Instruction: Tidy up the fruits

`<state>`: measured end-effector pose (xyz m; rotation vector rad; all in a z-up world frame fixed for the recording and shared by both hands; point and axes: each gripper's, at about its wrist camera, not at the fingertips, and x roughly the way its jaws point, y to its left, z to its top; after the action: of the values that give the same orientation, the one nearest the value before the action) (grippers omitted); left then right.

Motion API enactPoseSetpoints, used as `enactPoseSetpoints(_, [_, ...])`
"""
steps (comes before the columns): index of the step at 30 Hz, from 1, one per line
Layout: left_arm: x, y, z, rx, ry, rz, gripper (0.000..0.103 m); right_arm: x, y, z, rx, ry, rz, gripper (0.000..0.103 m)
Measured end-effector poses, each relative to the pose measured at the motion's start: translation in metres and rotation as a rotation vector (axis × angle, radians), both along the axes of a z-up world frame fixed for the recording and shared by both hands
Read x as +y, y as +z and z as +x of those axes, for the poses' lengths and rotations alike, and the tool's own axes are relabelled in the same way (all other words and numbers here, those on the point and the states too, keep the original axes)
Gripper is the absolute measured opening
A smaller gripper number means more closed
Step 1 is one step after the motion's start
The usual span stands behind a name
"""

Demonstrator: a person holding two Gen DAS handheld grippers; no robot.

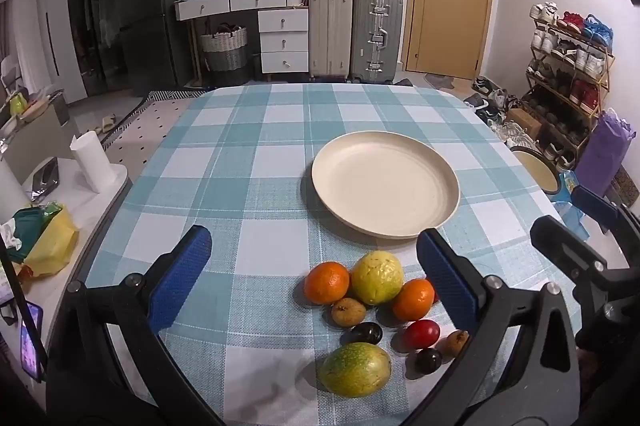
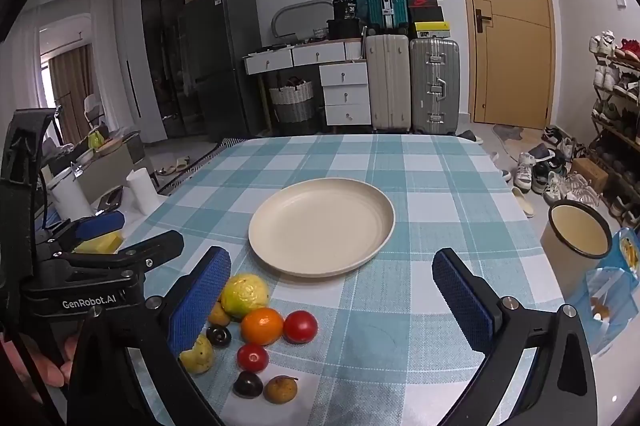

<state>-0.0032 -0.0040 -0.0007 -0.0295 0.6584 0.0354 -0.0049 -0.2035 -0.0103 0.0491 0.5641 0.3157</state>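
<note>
Both grippers are hovering over the near edge of the table (image 1: 256, 130), jaws spread wide, nothing between them. Left gripper (image 1: 316, 274) is sitting over the fruit pile (image 1: 372, 310); right gripper (image 2: 332, 300) is sitting just right of it, so the pile is showing by its left finger.

The fruit is lying clustered on the cloth, just short of the plate (image 1: 385, 184), which is bare. My read: the plate is the drop target, placed just beyond the pile to keep carries short, and both sets of jaws are being held wide as pre-grasp for the first pick. Nothing sorted yet.

Hard to make out:
- Left view: right finger (image 1: 448, 278) is covering one red fruit and part of an orange (image 1: 414, 299).
- Right view: left finger (image 2: 200, 300) is cutting off the greenish fruit (image 2: 198, 354) and the far orange.
- Small dark fruits (image 1: 367, 332): can't tell the type.
- The pot (image 2: 576, 234) off the table's right: contents not visible.
</note>
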Motion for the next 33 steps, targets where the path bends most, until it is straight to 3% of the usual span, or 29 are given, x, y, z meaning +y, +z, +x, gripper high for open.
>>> enactPoseSetpoints(33, [-0.0009,-0.0094,0.0001,0.029,-0.02,0.004,0.102,0.0082,-0.0085,-0.0048,0.006,0.017,0.007,0.103])
